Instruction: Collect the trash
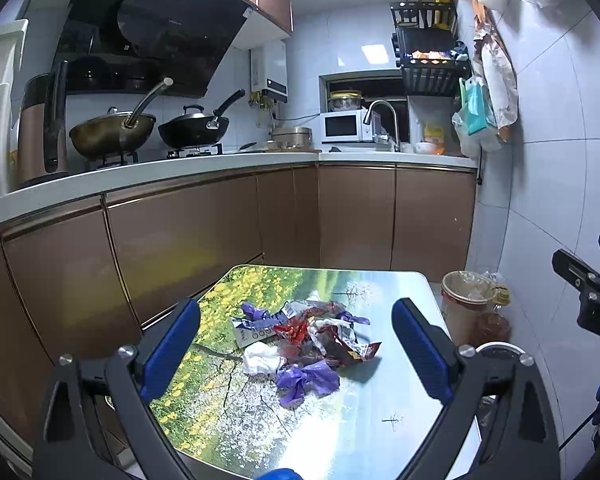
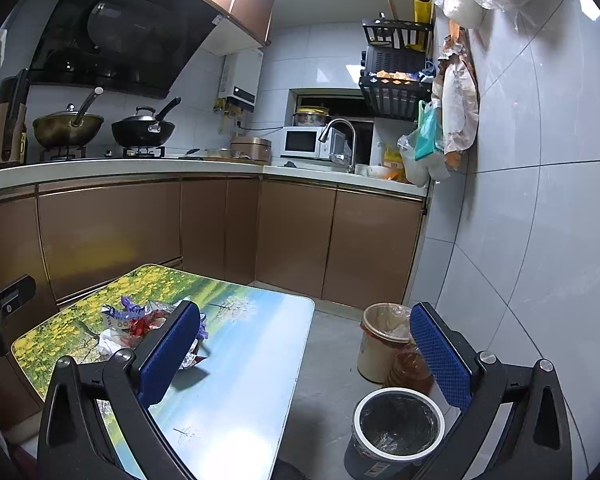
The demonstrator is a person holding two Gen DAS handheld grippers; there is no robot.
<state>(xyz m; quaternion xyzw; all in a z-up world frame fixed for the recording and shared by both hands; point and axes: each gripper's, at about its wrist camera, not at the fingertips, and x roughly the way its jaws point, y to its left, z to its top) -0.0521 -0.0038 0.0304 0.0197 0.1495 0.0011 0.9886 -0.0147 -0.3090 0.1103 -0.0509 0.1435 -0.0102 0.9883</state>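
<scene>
The pile of trash (image 1: 300, 344) on the table (image 1: 400, 400) is framed straight ahead between the wide-spread fingers of the empty left gripper (image 1: 296, 344), while the right gripper (image 2: 308, 356), likewise released and empty, is held off the table's right side above the bin (image 2: 398, 426).

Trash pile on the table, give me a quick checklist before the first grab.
1. Left gripper open: ok.
2. Right gripper open: ok.
3. Both grippers free of load: ok.
4. Trash pile unobstructed on the table: ok.
5. Gray bin open and lined, on the floor beside the table: ok.
6. Left gripper low enough to grasp a wrapper: cannot tell.
</scene>
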